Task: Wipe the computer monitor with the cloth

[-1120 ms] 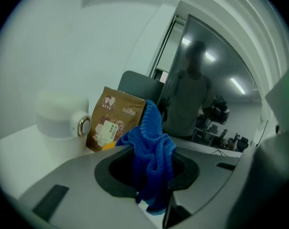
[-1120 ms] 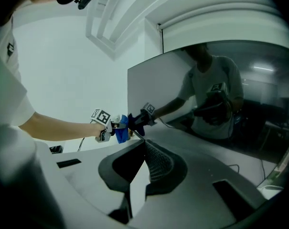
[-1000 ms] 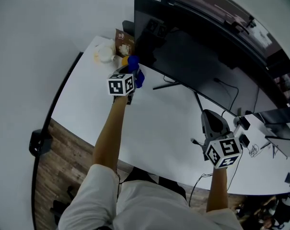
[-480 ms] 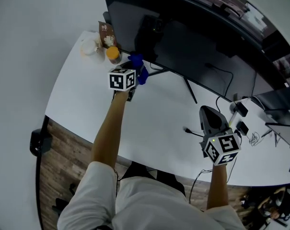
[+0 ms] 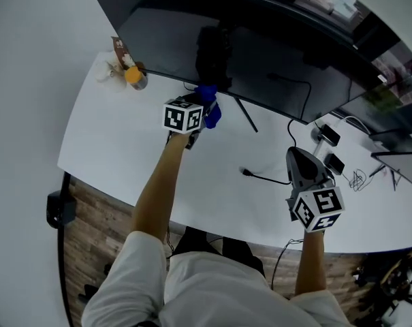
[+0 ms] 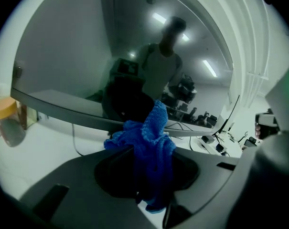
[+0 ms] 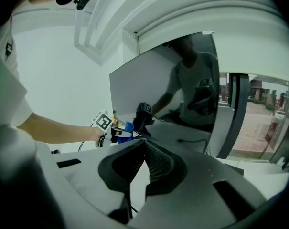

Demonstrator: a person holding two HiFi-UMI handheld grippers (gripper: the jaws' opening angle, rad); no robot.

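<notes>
The wide dark monitor [image 5: 260,53] stands at the back of the white desk [image 5: 124,155]. My left gripper [image 5: 200,114] is shut on a bunched blue cloth [image 5: 210,107], close below the monitor's lower edge near its stand. In the left gripper view the cloth [image 6: 151,151] hangs between the jaws, with the reflecting screen [image 6: 77,66] just ahead; I cannot tell whether they touch. My right gripper [image 5: 297,159] hovers over the desk at the right, shut and empty, its jaw tips meeting [image 7: 144,144]. From there the monitor [image 7: 149,80] and the cloth [image 7: 128,127] show at a distance.
An orange-lidded jar [image 5: 134,78], a brown packet [image 5: 118,46] and white crumpled wrapping [image 5: 109,71] sit at the desk's far left. A black cable [image 5: 263,178] lies between the grippers. Small adapters [image 5: 328,136] and another screen [image 5: 400,163] are at the right.
The left gripper with the cloth has moved right along the monitor's lower edge, away from the orange-lidded jar. The right gripper has stayed about where it was.
</notes>
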